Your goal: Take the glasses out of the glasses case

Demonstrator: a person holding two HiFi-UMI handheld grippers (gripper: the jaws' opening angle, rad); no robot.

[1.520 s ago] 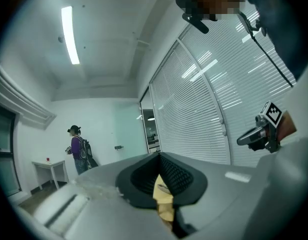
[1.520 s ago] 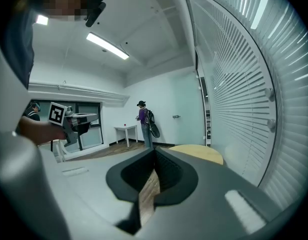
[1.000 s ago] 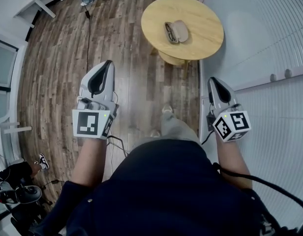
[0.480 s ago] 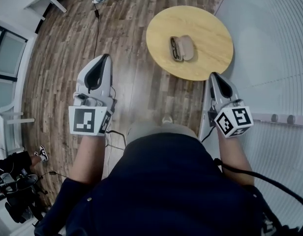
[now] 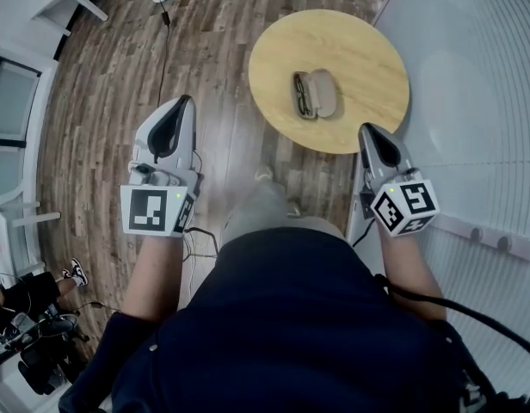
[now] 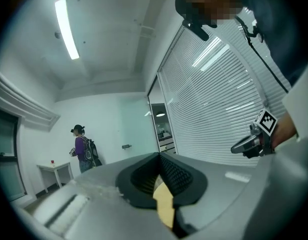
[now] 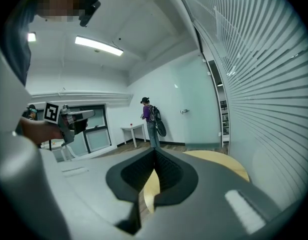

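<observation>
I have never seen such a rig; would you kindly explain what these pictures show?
A person stands holding a tool in each hand: the left hand-held gripper and the right hand-held gripper. The head view looks down from a camera on the person's head. The other two come from cameras riding on each tool, looking along its jaws. Both pairs of jaws are closed and hold nothing. Ahead stands a round wooden table; on it lies an open glasses case with the glasses inside.

The dark glasses [image 5: 300, 95] in the open beige case [image 5: 323, 93] are too small to detail (a mere outline). In its own view, my right gripper [image 7: 154, 151] hides most of the round wooden table [image 7: 225, 164].
</observation>
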